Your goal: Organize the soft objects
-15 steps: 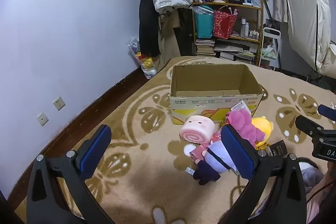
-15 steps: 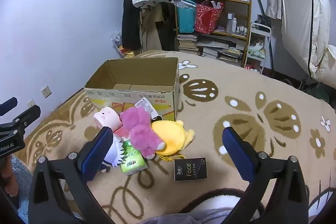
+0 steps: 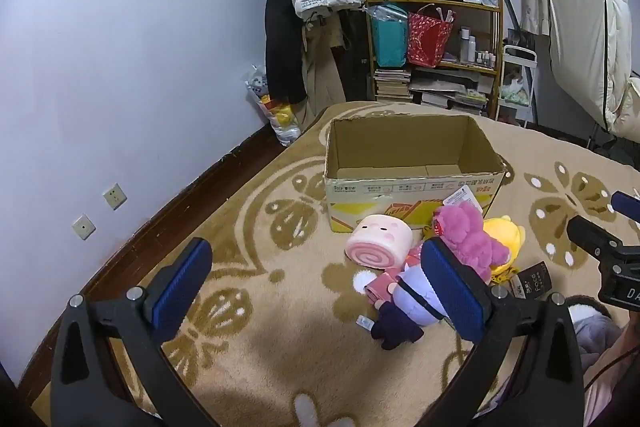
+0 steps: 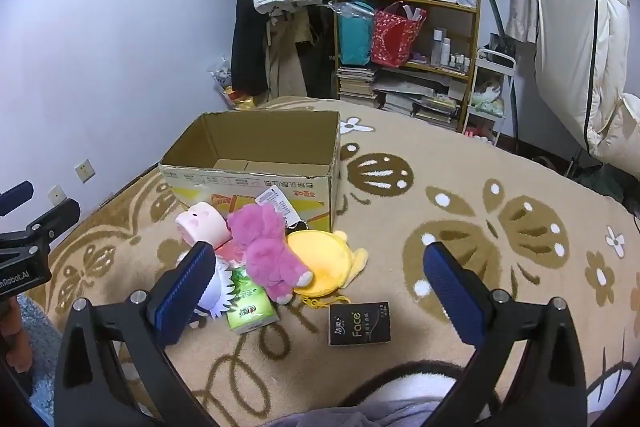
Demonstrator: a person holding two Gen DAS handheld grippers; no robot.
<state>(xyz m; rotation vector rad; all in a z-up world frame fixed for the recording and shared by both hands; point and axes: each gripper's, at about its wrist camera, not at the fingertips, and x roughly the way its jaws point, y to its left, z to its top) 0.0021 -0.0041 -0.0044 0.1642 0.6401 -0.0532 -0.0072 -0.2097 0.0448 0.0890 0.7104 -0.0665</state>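
The cardboard box looks matt and creased. The pink plush toy is shaggy cloth, the carpet a fuzzy pile, and the green tissue pack glossy plastic.

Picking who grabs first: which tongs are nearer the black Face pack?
Right. The right tongs hang open just above the black Face pack; the left tongs sit off to its left, beyond the plush pile.

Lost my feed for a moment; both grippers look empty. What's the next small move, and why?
Probably lower the open left gripper toward the purple doll, the nearest toy in the pile. The cardboard box looks empty, and the right gripper is open too, holding nothing.
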